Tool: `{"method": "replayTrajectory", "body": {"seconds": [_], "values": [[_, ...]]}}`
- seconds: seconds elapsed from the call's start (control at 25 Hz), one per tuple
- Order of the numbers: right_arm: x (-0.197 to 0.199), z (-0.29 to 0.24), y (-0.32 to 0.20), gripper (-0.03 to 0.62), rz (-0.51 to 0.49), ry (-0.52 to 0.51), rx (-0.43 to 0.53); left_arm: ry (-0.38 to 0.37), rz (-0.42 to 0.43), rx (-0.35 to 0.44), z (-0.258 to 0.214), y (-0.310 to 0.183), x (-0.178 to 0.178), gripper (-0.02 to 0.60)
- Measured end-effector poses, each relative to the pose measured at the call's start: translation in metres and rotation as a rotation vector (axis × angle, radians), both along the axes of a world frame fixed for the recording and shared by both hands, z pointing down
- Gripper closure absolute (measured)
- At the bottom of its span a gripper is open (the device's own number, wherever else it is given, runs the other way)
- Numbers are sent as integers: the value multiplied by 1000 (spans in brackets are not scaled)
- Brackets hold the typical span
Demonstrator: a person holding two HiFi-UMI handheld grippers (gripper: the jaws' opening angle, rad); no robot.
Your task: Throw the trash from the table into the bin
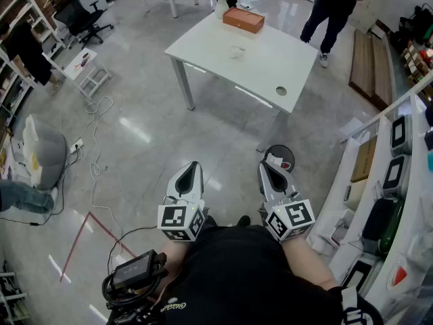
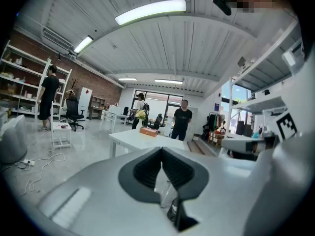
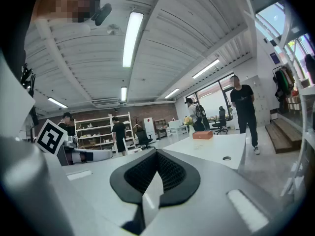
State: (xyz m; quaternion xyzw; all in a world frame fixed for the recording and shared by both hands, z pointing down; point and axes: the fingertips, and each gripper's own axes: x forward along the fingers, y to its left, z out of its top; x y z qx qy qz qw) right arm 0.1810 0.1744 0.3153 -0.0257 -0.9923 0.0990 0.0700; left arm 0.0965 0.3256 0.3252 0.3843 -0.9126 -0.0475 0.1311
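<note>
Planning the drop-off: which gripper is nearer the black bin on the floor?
Right. The right gripper points just beside the bin; the left gripper is farther away on its left.

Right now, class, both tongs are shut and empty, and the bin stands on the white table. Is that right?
No. The head view shows the bin on the floor beside the near corner of the white table, not on it. The left tongs and right tongs are shut and empty.
</note>
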Motion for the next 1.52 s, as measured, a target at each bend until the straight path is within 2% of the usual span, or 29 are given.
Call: {"method": "replayTrajectory", "body": {"seconds": [0.2, 0.36, 0.56, 1.16, 1.36, 1.52], "values": [[0, -4, 0, 594, 4, -2, 10, -2, 2, -1, 0, 0, 1, 572], [-1, -6, -4, 592, 11, -28, -38, -5, 2, -3, 0, -2, 0, 572], [-5, -2, -11, 593, 2, -24, -49, -2, -9, -13, 1, -7, -7, 572], [-14, 19, -70, 593, -57, 9, -51, 2, -97, -29, 9, -46, -19, 572], [-41, 27, -76, 592, -82, 13, -57, 8, -123, -33, 16, -48, -40, 572], [-88, 34, -75, 593, -102, 4, -40, 0, -133, -30, 26, -49, -84, 572]]}}
